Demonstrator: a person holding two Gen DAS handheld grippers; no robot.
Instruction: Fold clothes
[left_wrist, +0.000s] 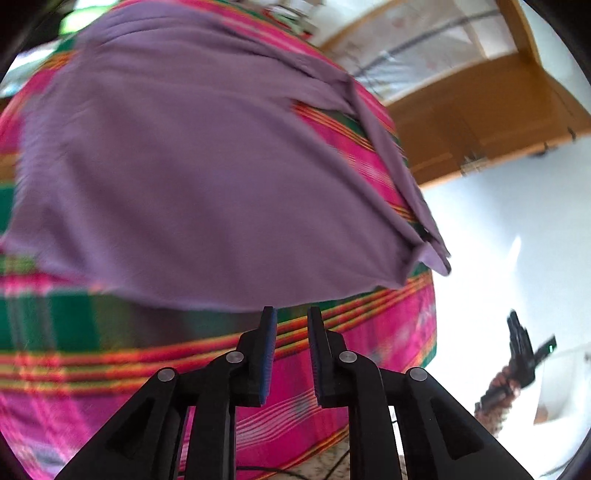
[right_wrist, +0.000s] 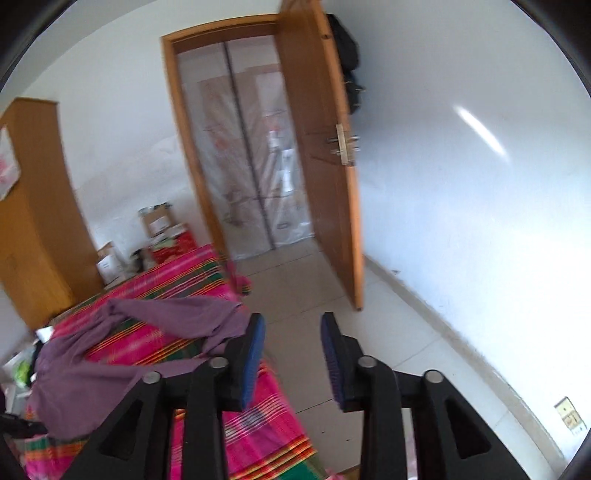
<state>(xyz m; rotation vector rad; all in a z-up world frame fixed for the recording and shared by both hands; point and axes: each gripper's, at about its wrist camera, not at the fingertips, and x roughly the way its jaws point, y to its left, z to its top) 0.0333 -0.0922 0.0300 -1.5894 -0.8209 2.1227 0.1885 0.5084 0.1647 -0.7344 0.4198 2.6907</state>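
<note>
Purple shirt lies spread on the striped bed; left tool slightly spread at its six o'clock edge, right tool spread, both empty

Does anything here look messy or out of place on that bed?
Yes: the purple garment lies crumpled and skewed on the striped bedspread, and one strip of it reaches the bed's edge. Neither pair of tongs holds it. Otherwise nothing looks spilled or broken.
</note>
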